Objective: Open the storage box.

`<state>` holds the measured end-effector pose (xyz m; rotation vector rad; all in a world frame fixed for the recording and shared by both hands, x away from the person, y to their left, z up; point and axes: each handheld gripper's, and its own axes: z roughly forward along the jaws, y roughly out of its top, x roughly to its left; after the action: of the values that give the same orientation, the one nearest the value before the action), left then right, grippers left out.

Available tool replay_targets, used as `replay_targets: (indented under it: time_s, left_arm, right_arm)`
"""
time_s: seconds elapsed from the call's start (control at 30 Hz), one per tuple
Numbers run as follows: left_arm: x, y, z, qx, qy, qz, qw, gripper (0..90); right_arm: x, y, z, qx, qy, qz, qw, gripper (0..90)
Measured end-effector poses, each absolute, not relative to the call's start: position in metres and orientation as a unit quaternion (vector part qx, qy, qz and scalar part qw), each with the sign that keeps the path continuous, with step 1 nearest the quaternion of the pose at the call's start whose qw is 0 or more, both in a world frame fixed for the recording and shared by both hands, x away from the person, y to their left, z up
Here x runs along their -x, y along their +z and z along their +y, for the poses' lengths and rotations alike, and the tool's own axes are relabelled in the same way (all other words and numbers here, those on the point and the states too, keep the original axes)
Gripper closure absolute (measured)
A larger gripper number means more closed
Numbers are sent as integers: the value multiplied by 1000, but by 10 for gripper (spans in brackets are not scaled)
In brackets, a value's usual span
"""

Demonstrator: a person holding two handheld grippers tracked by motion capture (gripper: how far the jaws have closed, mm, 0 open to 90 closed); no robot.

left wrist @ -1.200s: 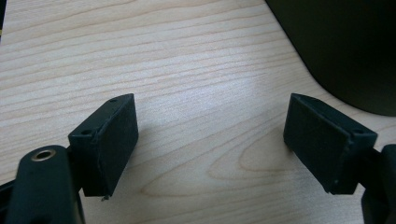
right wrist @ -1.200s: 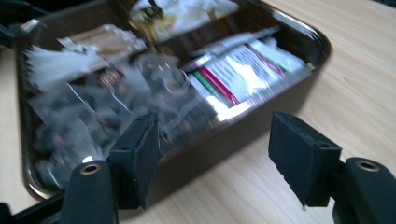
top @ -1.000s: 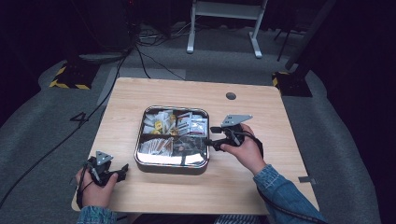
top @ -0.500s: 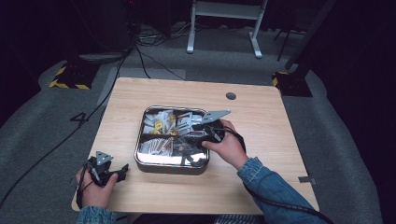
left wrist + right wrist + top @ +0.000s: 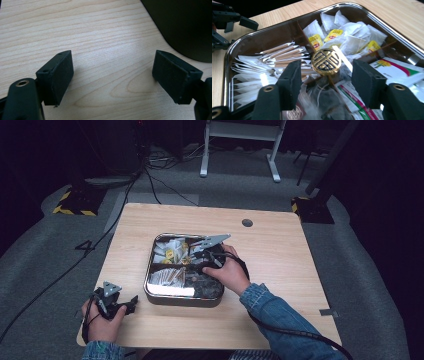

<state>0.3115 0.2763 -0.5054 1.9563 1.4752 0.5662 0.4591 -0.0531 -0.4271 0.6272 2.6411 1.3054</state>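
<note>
Right gripper view, right tool (image 5: 325, 82) half-open, closing around gold knob (image 5: 326, 62), seemingly not touching, left tool (image 5: 112, 77) wide, empty.

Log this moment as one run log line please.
right claw: closing around gold knob, not gripping | left claw: open on table | tray: tea bags

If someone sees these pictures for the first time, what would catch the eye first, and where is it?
Most striking is the gold round knob at the middle of the divided metal tray, where the dividers cross. The right tool hovers over it, jaws on both sides without touching. Around it lie yellow-tagged tea bags in the far compartment and white sachets on the left.
</note>
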Motion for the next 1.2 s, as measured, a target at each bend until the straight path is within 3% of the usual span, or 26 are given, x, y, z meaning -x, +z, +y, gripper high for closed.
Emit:
replay_targets:
  time_s: [0.3, 0.47, 1.2]
  left_arm:
    - [-311, -505, 276, -740, 214, 558, 308, 179]
    - [-311, -505, 276, -740, 214, 558, 309, 179]
    - [-312, -505, 274, -743, 212, 554, 309, 179]
  right_arm:
    - [-465, -438, -35, -208, 420, 881, 73, 469]
    - [-464, -441, -29, -195, 394, 894, 92, 575]
    - [-463, -441, -27, -200, 396, 892, 89, 585]
